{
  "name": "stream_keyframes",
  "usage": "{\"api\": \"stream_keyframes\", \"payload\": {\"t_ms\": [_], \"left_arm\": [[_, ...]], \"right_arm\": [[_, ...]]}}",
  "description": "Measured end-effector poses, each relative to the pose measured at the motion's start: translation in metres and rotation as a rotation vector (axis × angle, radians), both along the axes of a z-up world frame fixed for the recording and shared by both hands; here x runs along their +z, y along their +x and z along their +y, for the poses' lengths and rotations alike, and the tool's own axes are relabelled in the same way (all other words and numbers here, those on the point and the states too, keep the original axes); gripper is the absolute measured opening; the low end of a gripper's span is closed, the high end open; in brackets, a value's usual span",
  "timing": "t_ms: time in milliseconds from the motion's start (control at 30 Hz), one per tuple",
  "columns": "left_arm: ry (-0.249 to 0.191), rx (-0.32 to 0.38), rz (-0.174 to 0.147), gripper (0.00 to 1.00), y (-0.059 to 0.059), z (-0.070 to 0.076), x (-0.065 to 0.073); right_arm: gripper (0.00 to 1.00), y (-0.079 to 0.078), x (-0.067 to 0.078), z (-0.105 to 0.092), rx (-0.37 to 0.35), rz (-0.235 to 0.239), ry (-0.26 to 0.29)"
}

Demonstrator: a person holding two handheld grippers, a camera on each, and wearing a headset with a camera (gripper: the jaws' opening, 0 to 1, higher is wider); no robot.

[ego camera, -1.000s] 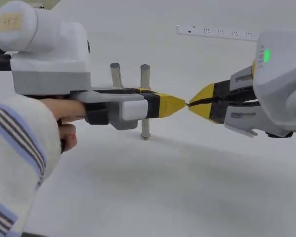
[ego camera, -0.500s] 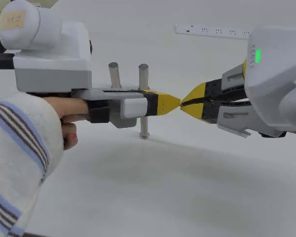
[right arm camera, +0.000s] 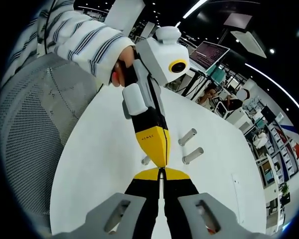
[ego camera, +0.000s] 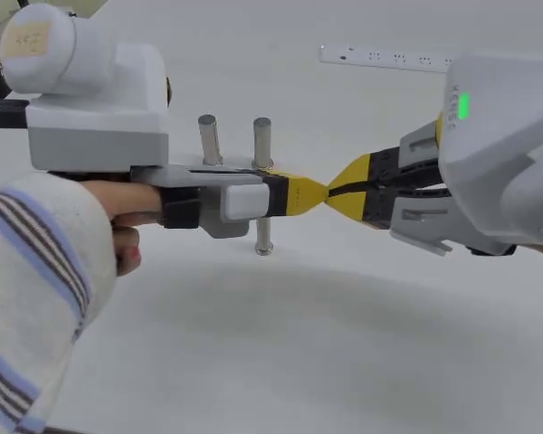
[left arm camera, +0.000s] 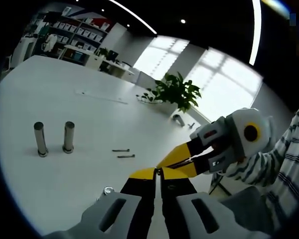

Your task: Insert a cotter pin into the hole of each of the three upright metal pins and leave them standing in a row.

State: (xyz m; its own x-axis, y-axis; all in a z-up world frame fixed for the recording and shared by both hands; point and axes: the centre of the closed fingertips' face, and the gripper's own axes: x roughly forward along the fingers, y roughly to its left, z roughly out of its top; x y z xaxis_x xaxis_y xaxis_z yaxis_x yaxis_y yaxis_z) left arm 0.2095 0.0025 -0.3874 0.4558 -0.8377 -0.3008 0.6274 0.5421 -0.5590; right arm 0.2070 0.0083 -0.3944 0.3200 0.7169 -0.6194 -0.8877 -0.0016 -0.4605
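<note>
Head view: left gripper [ego camera: 319, 193] reaching in from the left, held by a hand [ego camera: 118, 226] in a striped sleeve [ego camera: 32, 289]. Right gripper [ego camera: 334, 192] coming in from the right. Yellow tips meeting point to point above the white table [ego camera: 344, 344]. Both pairs of jaws drawn together. Cannot tell whether anything is nipped between them. Beyond the left gripper, tops of two upright metal pins [ego camera: 208, 137] side by side. Beneath the left gripper, the foot of a third pin [ego camera: 264, 242], nearer. Power strip [ego camera: 389, 59] at the far right of the table.

Left gripper view: own jaws closed to a thin slit, with the right gripper [left arm camera: 165, 163] touching their tip from the right. Two metal pins [left arm camera: 39, 139] standing just beside each other at the far left, holes too small to make out. Top of the third pin [left arm camera: 108, 189] close by the left jaw. Two cotter pins [left arm camera: 120, 150] lying flat on the table, right of the standing pair. Potted plant [left arm camera: 177, 92] far off.

Right gripper view: own jaws likewise pressed together, tip to tip with the left gripper [right arm camera: 162, 160]. Two metal pins [right arm camera: 193, 155] right of the tips. Third pin [right arm camera: 146, 160] partly hidden behind the left gripper's tip.
</note>
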Motion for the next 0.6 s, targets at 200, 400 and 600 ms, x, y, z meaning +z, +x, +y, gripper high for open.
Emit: {"api": "stream_keyframes", "payload": {"t_ms": [200, 400, 600], "left_arm": [[0.003, -0.004, 0.005, 0.0, 0.0, 0.0018, -0.0008], [0.012, -0.01, 0.005, 0.0, -0.0013, 0.0024, -0.0019], [0.014, -0.011, 0.007, 0.0, -0.0016, 0.0009, -0.0026]], "right_arm": [[0.0, -0.001, 0.0004, 0.0008, -0.001, -0.001, 0.002], [0.0, -0.0005, 0.0008, 0.0011, -0.001, -0.002, 0.003], [0.0, -0.0016, -0.0001, 0.0014, 0.002, 0.002, -0.001]]}}
